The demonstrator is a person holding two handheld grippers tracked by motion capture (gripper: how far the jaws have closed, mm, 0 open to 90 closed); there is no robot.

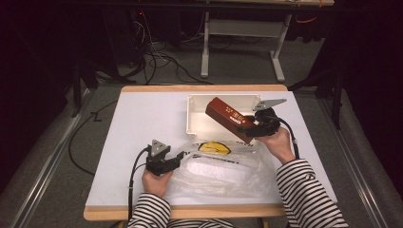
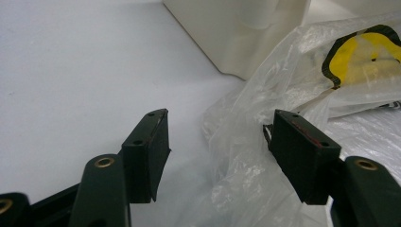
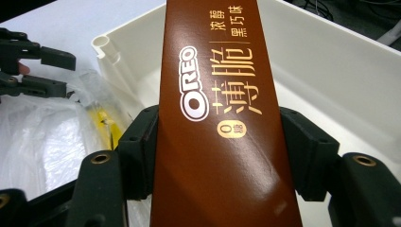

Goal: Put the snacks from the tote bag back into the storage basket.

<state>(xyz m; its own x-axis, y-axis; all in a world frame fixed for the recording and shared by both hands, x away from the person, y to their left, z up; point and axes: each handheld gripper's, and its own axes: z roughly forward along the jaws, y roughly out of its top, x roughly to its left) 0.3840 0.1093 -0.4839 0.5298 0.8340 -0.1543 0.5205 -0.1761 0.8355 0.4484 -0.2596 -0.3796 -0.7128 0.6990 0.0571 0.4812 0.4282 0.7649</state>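
The right gripper (image 1: 251, 124), fingers clamped on the box (image 3: 222, 123), holds it tilted over the bin (image 1: 199, 124), lowering seemingly next, while the left gripper (image 2: 215, 142) gapes around the bag (image 2: 283, 80).

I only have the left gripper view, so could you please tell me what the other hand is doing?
Observer: The right tongs are clamped on a brown Oreo box.
Operator: Thank you; where is that box?
Observer: In the high view it is tilted over the white bin, one end above its rim.
Operator: And my own tongs?
Observer: The left tongs sit open at the edge of the clear plastic bag, gripping nothing.
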